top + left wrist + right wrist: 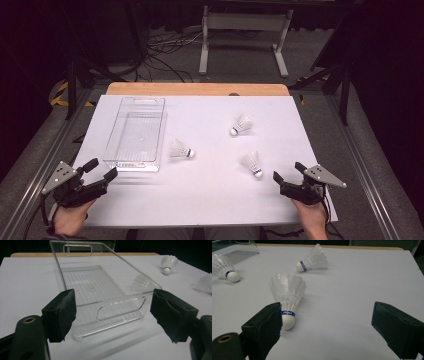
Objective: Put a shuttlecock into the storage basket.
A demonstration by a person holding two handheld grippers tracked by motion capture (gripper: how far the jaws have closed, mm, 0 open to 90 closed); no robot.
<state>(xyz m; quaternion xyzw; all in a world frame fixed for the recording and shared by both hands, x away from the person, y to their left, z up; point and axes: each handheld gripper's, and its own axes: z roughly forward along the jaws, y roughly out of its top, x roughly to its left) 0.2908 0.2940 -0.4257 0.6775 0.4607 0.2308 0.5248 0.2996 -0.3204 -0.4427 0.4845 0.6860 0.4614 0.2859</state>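
Nothing done yet, judging by the layout. Clear bin [135, 136] empty on the left half of the desk [210, 200], long side running away from the person. Three shuttlecocks loose on the white surface: one just beside the bin's right wall [181, 149], one farther back toward the middle right [241, 125], one nearest the right hand [252, 164]. All lying on their sides, well apart from each other.

Left tool [100, 170] wide open, holding nothing, poised near the bin's near end; in the left gripper view, jaws flanking the bin's handle cutout [121, 308] without touching. Right tool [287, 172] likewise wide open and empty, low over the desk just short of the nearest shuttlecock; in the right gripper view, cork tip [287, 321] just beside one jaw, feathers pointing away, not between the pads.

Likely aim: shuttlecocks into the bin. All three left to pick up, carry across and drop in. First step apparently the nearest one, requiring a slight shift to centre the cork between the jaws before closing.
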